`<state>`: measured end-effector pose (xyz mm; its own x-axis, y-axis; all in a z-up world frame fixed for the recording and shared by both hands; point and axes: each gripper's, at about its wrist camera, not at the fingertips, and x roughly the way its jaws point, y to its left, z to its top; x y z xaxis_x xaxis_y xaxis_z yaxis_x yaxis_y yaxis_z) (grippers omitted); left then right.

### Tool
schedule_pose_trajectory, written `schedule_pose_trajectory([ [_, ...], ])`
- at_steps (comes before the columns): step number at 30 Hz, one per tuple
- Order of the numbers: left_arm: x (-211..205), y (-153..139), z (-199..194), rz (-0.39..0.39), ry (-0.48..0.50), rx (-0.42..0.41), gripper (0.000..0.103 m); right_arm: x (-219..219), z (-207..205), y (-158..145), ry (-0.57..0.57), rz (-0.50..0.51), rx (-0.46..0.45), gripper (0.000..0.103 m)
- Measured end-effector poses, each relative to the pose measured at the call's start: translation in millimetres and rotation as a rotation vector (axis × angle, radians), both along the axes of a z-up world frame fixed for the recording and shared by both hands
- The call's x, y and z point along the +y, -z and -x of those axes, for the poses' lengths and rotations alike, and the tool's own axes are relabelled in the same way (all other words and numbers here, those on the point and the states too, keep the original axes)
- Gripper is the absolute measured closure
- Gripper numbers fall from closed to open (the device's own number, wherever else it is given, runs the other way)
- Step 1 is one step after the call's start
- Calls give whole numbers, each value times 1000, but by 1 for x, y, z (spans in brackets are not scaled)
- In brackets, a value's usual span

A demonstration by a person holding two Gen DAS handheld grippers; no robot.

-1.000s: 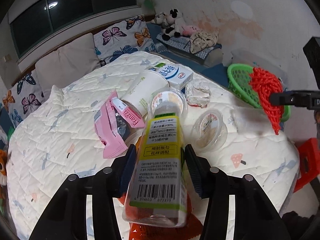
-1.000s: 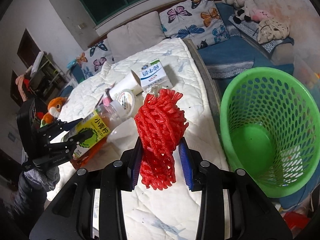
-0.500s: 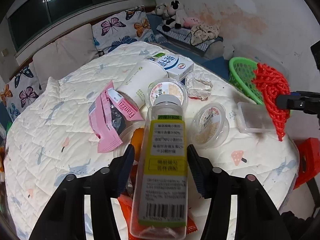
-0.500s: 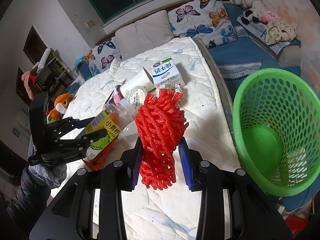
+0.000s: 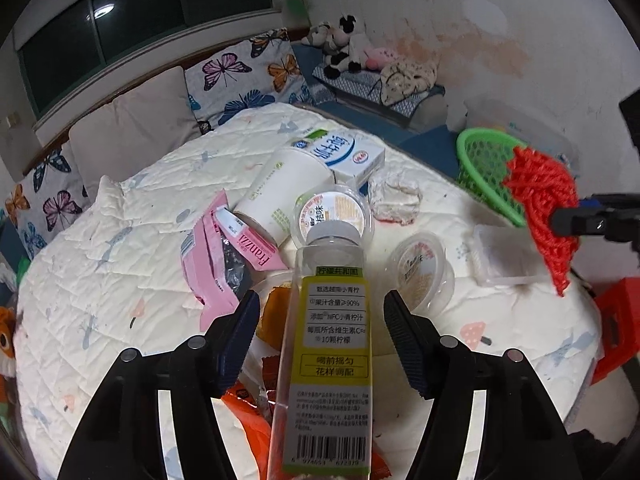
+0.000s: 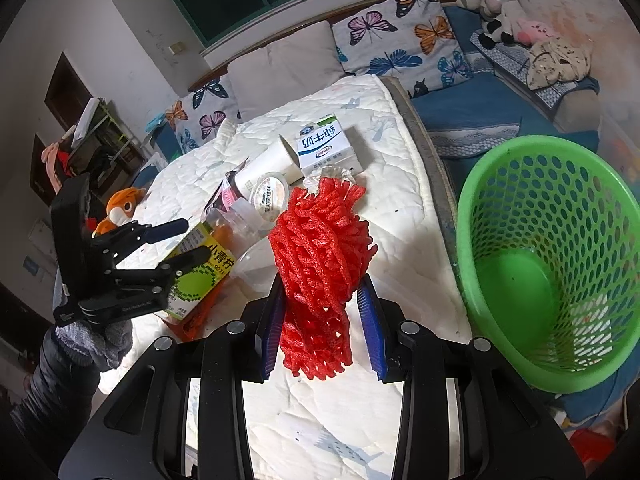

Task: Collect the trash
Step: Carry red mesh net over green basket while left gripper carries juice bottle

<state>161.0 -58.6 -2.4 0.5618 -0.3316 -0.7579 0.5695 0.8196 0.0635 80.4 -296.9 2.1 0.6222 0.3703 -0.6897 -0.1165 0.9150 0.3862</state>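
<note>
Right wrist view, quilted bed (image 6: 392,168), butterfly pillows (image 6: 400,36)

Your left gripper (image 5: 320,312) has spread its jaws and they are opening further; gaps now show on both sides of the bottle (image 5: 330,344), which was clamped a second ago. The bottle has slid down toward six o'clock in the left view.

Left hand-held gripper (image 5: 320,312) jaws opening w/ pads clear; right hand-held gripper (image 6: 320,320) clamped, both angled down.
</note>
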Motion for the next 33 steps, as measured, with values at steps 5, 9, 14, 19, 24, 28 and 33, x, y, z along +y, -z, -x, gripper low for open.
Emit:
schedule_pose_trajectory([
  [5, 8, -1, 6, 36, 14, 7, 42, 1, 0, 1, -5, -5, 0, 66],
  [9, 9, 0, 10, 52, 31, 12, 45, 3, -3, 3, -8, -8, 3, 66],
  [14, 3, 7, 5, 27, 28, 33, 45, 4, -3, 2, -9, -7, 2, 66],
  [19, -4, 14, -2, 1, 10, 54, 59, -1, -2, 2, 1, -5, 0, 66],
  [24, -4, 10, 2, 16, -17, 35, 60, -10, 2, -2, 17, -4, -10, 66],
  [28, -4, -7, 12, 40, -12, 6, 60, -23, 7, -7, 47, 0, -23, 66],
  [33, -17, -30, 20, 74, 15, -19, 60, -41, 10, -8, 85, 17, -29, 66],
])
